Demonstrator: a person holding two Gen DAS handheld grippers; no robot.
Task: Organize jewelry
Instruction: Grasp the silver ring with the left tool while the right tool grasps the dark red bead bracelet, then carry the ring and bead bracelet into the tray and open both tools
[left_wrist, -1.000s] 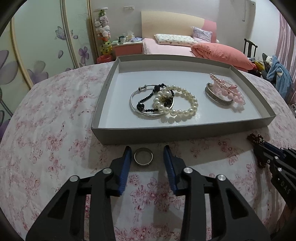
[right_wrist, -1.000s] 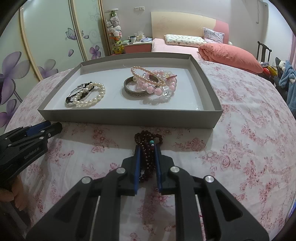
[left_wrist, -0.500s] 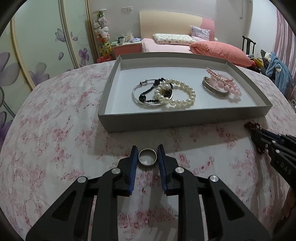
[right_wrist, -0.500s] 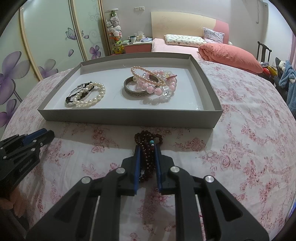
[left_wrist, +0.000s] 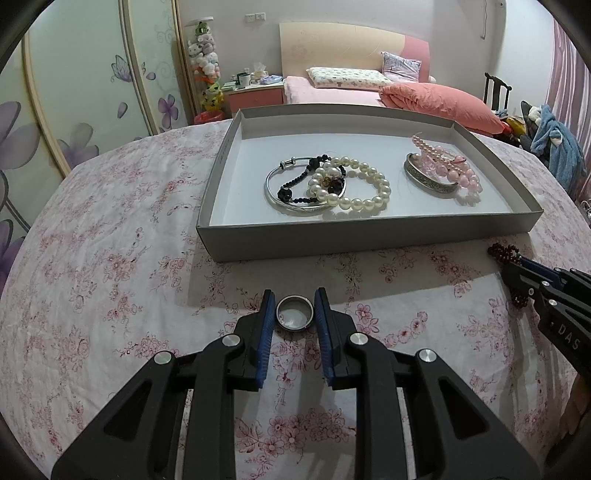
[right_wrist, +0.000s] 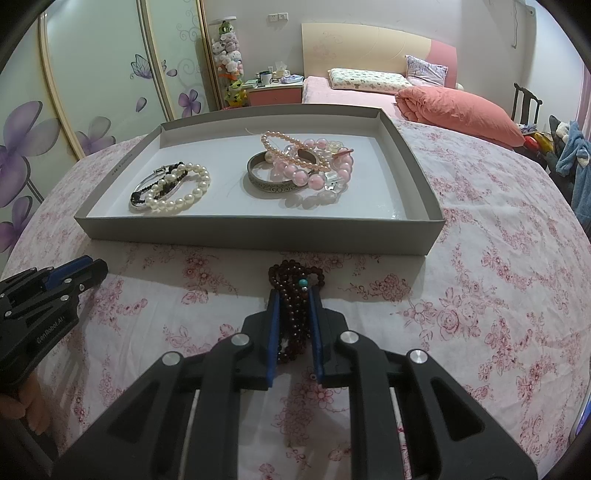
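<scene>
My left gripper is shut on a silver ring, held above the floral cloth in front of the grey tray. My right gripper is shut on a dark red bead bracelet with a turquoise bead, just before the tray's front wall. In the tray lie a silver bangle with black beads and a white pearl bracelet, and a metal bangle with pink bead strands. The right gripper shows at the right edge of the left wrist view; the left gripper shows at the left edge of the right wrist view.
The table is covered with a pink floral cloth. Behind it stand a bed with pink pillows, a nightstand, wardrobe doors and a chair.
The left jaws closed onto the silver ring and the gripper drew back and up from the tray with it. The right gripper has held still with the bead bracelet.
</scene>
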